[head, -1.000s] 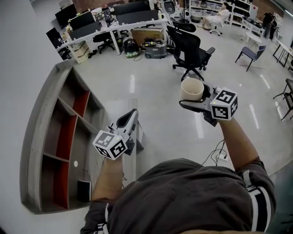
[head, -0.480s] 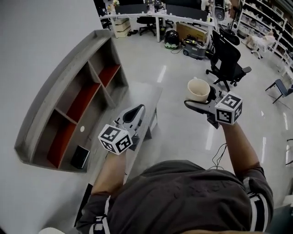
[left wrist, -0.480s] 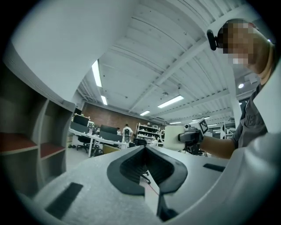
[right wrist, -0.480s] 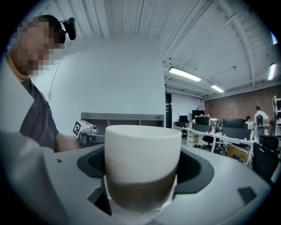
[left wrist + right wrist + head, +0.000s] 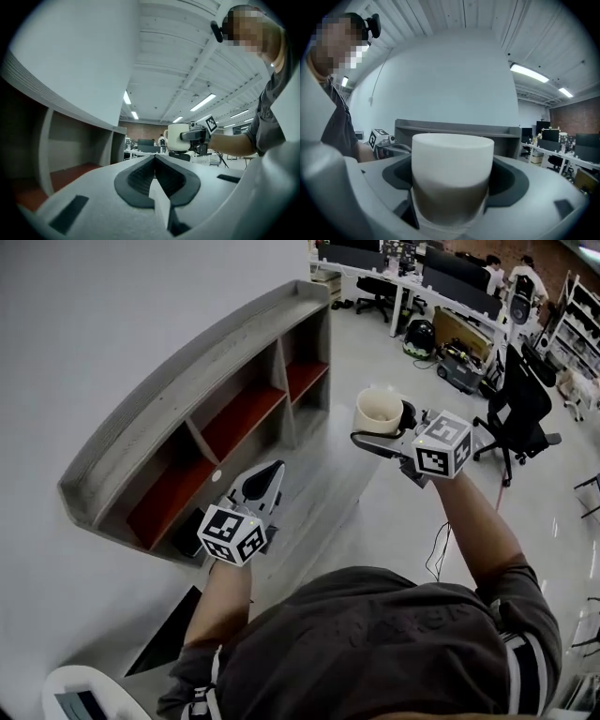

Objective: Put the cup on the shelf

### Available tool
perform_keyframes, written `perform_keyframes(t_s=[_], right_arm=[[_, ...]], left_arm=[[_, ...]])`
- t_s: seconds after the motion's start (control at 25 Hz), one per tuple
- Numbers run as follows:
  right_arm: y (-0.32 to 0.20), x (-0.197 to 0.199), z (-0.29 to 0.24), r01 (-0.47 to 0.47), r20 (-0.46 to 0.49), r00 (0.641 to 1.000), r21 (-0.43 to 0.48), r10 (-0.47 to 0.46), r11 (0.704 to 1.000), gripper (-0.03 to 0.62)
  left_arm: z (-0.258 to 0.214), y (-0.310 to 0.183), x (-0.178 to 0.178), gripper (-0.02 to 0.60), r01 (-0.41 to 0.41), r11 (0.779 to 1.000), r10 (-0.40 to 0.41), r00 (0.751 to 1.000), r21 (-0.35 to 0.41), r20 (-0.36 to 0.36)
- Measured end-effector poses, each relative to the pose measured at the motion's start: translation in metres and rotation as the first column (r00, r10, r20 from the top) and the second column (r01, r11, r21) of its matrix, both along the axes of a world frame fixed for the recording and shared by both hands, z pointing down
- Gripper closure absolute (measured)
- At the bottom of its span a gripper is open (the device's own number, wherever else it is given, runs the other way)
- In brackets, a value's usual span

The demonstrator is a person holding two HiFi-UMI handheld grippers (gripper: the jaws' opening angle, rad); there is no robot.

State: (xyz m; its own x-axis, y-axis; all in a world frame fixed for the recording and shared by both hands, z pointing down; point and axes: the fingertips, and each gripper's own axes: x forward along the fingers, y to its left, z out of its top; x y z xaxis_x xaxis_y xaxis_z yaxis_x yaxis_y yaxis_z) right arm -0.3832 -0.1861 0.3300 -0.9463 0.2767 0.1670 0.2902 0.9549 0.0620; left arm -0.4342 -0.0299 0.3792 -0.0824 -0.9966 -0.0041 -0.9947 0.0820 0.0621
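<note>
Office floor, pale and glossy, runs back to desks (image 5: 448, 294) and a black chair (image 5: 521, 401) at the far side; against the white wall on the left stands the grey shelf (image 5: 201, 381), its open compartments lined red.

Right gripper (image 5: 382, 427) is clamped on the cup (image 5: 379, 411), jaws spread wide round its lower body, pads pressing on both sides. The cup is in the air, well apart from the shelf and off its right end in the head view. It stands upright, mouth up, long axis vertical. From the left gripper view, what looks like a handle sticks out on the side away from the right gripper's body.

Left gripper (image 5: 270, 472) has its jaws closed together with nothing between them. It hangs just in front of the shelf's lower edge and is the nearer of the two to the shelf, but it carries nothing.

The relation that matters: in the right gripper view the shelf's top board lies straight ahead beyond the cup, along the line of the jaws, roughly level with the cup's rim. My reading is that the carry is under way and the placing is not yet begun; the cup needs to go forward towards the shelf and come down flat on its base, kept upright all the way
</note>
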Motion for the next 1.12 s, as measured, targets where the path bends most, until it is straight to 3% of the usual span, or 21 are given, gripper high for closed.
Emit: perform_keyframes(t_s=[0.32, 0.6, 1.12], right_arm=[[0.067, -0.120, 0.021, 0.154, -0.019, 0.988, 0.010, -0.154, 0.988, 0.160], [0.108, -0.195, 0.042, 0.223, -0.036, 0.974, 0.022, -0.222, 0.975, 0.160], [0.146, -0.288, 0.089, 0.265, -0.065, 0.963, 0.065, -0.261, 0.962, 0.160]], left_arm=[[0.014, 0.072, -0.069, 0.583, 0.165, 0.986, -0.165, 0.986, -0.019, 0.000], [0.025, 0.116, -0.095, 0.582, 0.252, 0.967, -0.253, 0.967, -0.026, -0.024], [0.040, 0.150, -0.120, 0.581, 0.296, 0.954, -0.298, 0.952, -0.045, -0.068]])
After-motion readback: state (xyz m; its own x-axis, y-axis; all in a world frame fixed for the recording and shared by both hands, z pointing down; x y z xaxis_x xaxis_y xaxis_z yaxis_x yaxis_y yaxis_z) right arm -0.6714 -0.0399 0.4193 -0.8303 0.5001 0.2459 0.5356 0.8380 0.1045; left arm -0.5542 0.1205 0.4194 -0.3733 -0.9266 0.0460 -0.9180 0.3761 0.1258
